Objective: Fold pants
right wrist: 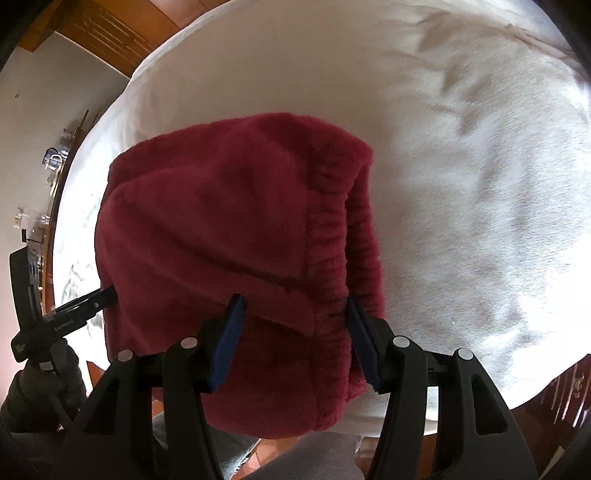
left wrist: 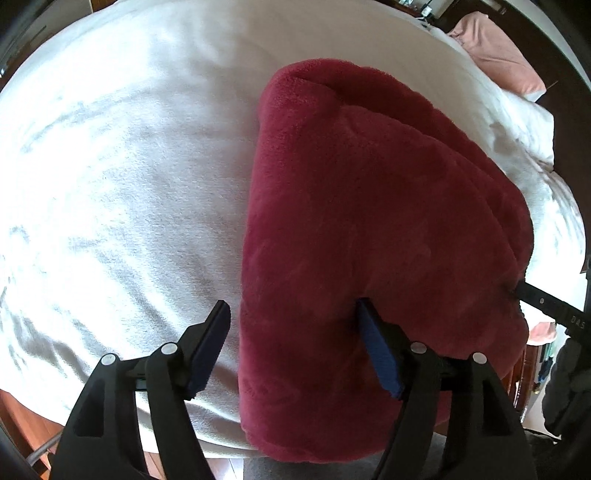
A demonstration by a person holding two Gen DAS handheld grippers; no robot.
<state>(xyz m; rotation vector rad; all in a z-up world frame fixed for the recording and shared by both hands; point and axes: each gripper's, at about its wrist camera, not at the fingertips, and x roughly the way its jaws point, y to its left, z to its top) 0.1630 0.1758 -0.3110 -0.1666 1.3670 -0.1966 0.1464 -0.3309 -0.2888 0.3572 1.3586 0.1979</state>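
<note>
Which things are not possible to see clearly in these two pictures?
- Left wrist view: the pants near edge hangs past the bed, hidden by the left gripper.
- Right wrist view: the right gripper covers the pants' lower part.
- Both views: layers underneath are hidden by the top layer.

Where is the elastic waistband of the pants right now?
In the right wrist view, the waistband runs down the right side of the folded pants, between the open fingers of the right hand-held gripper, beside the white blanket.

White bedspread (left wrist: pixel 110 166), pink pillow (left wrist: pixel 495 48), wooden floor (right wrist: pixel 110 33)
</note>
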